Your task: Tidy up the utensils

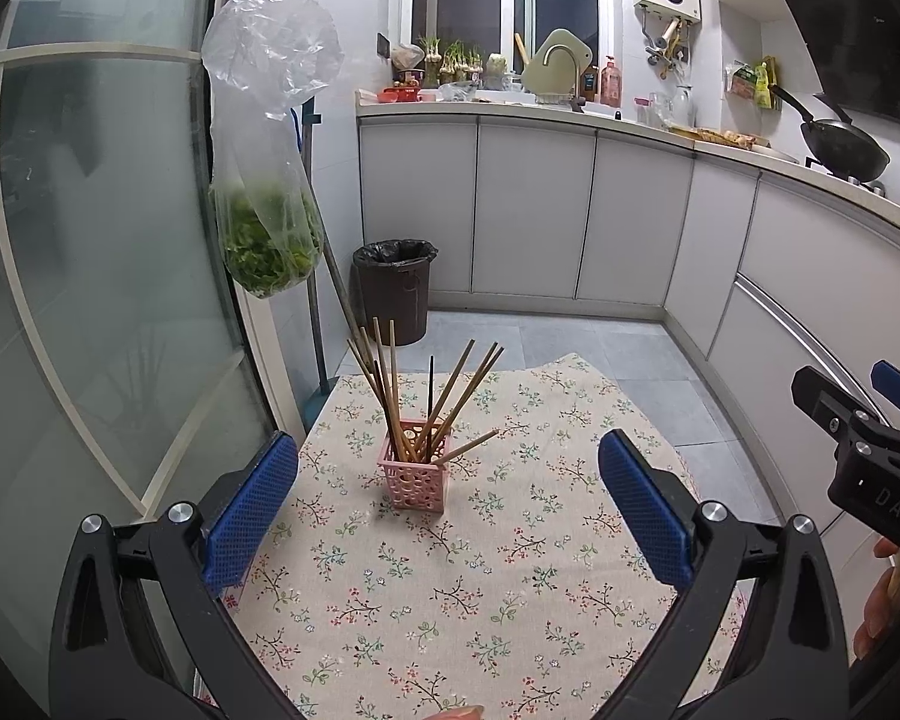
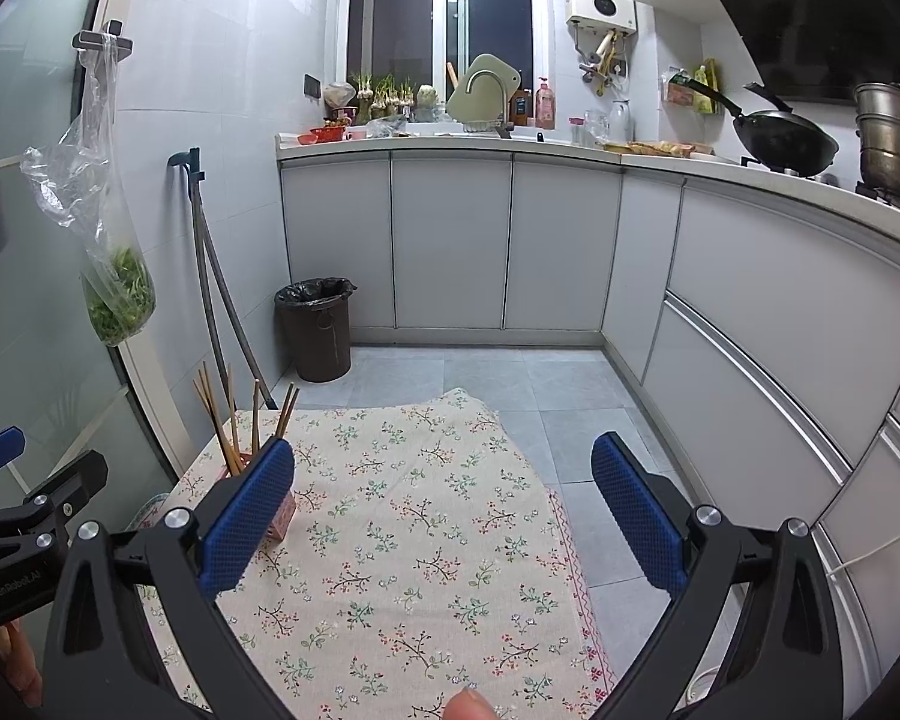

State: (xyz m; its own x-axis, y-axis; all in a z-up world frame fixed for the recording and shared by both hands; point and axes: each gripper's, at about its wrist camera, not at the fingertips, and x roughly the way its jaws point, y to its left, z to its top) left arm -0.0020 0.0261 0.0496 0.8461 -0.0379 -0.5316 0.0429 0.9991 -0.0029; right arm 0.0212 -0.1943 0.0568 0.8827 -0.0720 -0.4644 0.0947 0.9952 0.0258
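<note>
Standing in the pink holder [image 1: 413, 477], light, stiff chopsticks [image 1: 432, 402] suit a mid-shaft pinch; left claw [image 1: 448, 495] and right claw [image 2: 443, 498] gape empty.

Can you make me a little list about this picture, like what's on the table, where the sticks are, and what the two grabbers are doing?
table cover: floral cloth
holder: pink basket, standing upright on the cloth
sticks: chopsticks standing fanned out in the basket; one sticks out low through its side
left gripper: open, empty, facing the basket
right gripper: open, empty, the basket partly behind its left finger
loose sticks on cloth: none seen
</note>
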